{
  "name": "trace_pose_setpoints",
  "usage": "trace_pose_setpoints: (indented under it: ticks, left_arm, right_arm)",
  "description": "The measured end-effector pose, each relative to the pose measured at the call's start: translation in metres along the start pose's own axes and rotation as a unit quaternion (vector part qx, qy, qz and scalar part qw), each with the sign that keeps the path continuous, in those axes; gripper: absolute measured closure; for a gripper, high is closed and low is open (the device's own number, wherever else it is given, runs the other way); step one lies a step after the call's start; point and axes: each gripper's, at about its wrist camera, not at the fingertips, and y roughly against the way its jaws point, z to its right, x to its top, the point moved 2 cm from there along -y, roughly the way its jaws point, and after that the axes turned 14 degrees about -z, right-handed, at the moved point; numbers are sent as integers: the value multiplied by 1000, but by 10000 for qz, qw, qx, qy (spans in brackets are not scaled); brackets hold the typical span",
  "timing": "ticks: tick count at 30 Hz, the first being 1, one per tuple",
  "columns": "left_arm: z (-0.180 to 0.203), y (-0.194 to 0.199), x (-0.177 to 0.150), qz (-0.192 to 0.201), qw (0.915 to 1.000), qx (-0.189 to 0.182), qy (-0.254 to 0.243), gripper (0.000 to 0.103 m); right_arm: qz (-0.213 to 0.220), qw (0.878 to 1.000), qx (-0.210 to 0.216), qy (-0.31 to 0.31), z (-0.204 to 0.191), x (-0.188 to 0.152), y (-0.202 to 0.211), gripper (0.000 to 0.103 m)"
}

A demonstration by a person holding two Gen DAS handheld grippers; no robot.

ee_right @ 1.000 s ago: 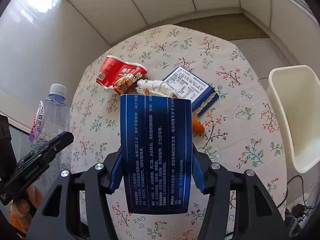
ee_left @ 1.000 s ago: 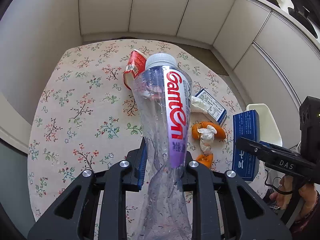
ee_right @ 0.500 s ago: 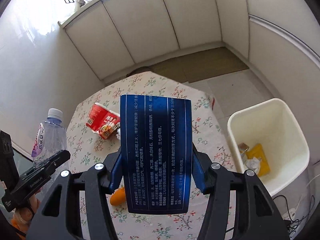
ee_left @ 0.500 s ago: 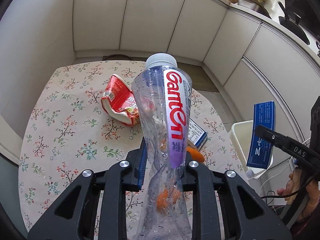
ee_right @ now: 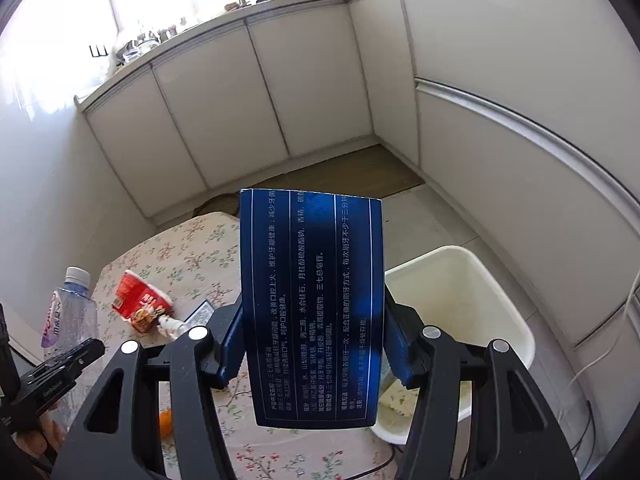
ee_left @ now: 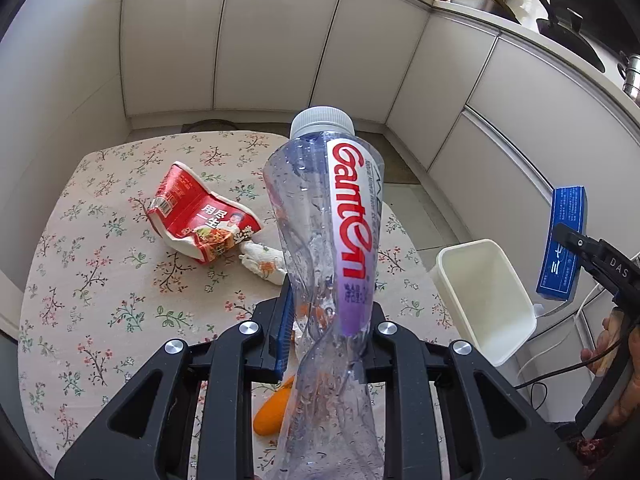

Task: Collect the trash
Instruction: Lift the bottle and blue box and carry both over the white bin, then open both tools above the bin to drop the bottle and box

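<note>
Trash in both my grippers, up above the table (ee_left: 100, 280).
My left gripper (ee_left: 326, 338) squeezes a bottle (ee_left: 332, 240); my right gripper (ee_right: 314, 350) grips a blue box (ee_right: 312, 304) near the bin (ee_right: 480, 300).

The left gripper (ee_left: 326, 344) is pinching a crumpled clear water bottle (ee_left: 332, 240) between its fingers (ee_left: 280, 332), white cap pointing away. Beyond the fingers, a red noodle cup (ee_left: 196, 216) and a crumpled tissue (ee_left: 262, 262) are lying on the floral counter (ee_left: 100, 248). Off to the fingers' right, the right gripper (ee_left: 576, 246) is clamping a blue box (ee_left: 562, 240) beside the white bin (ee_left: 486, 300).
</note>
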Motion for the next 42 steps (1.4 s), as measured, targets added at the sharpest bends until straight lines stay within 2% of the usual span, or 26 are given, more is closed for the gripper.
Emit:
trace_pose_setpoints:
  ticks: [4, 9, 11, 12, 13, 19, 23, 30, 36, 42]
  left_arm:
    - [16, -4, -1, 34, 10000, -2, -68, 82]
    - [41, -3, 3, 201, 9995, 24, -246, 82]
    - [55, -1, 6, 294, 9989, 24, -357, 82]
    - [62, -1, 7, 332, 9987, -17, -382, 82]
    - [70, -1, 8, 344, 9986, -80, -404, 82]
    - [126, -8, 16, 389, 9963, -382, -661, 82]
    - [168, -11, 22, 420, 9935, -624, -861, 82]
    - [227, -28, 28, 290, 9880, -940, -1195, 81]
    - [257, -49, 38, 114, 9851, -1084, -1330, 81]
    - [281, -77, 54, -125, 9830, -1246, -1343, 81]
  right_arm:
    - [254, 9985, -482, 12, 25, 0, 1, 47]
    - [403, 9959, -805, 42, 44, -1, 1, 46]
    - [440, 9951, -879, 40, 49, -2, 5, 39]
    - [480, 9948, -903, 8, 52, -2, 9, 28]
    - [534, 9942, -928, -36, 56, -2, 13, 23]
    - [864, 9894, -1145, -215, 82, -6, 40, 15]
    - [1086, 9825, -1480, -320, 105, -9, 55, 12]
    - [1287, 9725, -1738, -865, 146, -11, 75, 7]
    - [1214, 9672, -1807, -1308, 174, -14, 78, 7]
    - [1192, 9629, -1911, -1489, 181, -17, 78, 7]
